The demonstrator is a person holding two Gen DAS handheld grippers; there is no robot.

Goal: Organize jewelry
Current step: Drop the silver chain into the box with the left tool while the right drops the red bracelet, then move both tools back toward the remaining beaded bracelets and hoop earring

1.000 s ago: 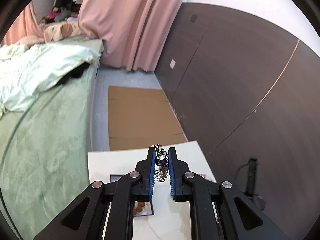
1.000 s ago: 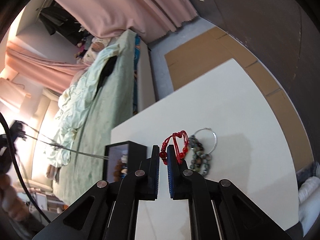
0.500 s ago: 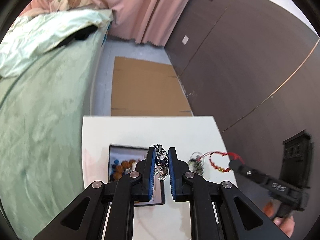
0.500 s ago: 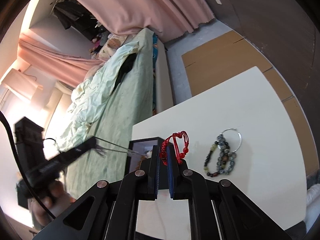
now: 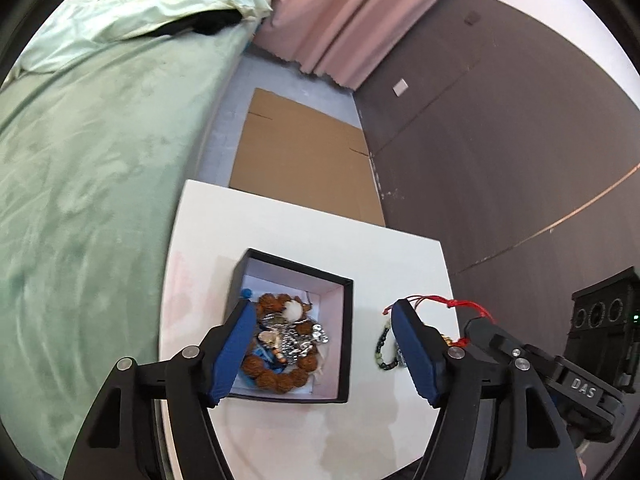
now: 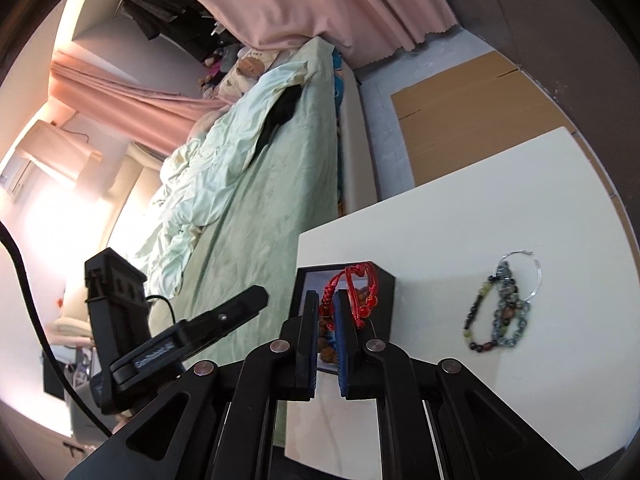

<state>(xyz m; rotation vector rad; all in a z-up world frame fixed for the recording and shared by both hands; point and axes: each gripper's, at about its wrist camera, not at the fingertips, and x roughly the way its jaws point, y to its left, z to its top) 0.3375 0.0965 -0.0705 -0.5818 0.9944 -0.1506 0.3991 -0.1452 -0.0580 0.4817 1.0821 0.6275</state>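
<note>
A square black box (image 5: 347, 312) with a pale lining sits on the smooth white surface (image 5: 304, 232) at the centre of the left wrist view. Inside lies a heap of jewelry: a bracelet of knobbly brown wooden beads (image 5: 280, 380), a round white bead, and a glinting silver chain (image 5: 298, 340) on top. The left tool (image 5: 320, 344) hangs over the box with its blue-padded fingers spread wide and nothing between them. A second ago those pads pinched the silver chain; the jaws have just been opening, and the chain now lies in the box.

In the lower middle of the right wrist view, the right tool (image 6: 327, 320) has its pads pressed together on a braided red cord bracelet (image 6: 356, 288) with red beads, held in front of the box, as it was a second ago. At the right of that view, dark and green beaded bracelets (image 6: 498, 320) and a thin silver hoop (image 6: 520, 268) lie loose on the surface, touching one another and well apart from the box.

Beyond the surface are a bed with a soft mint-green cover (image 5: 88, 160), pink curtains (image 5: 328, 12), flat brown cardboard (image 5: 304, 152) on the grey floor, and a dark panelled wall (image 5: 500, 140).
</note>
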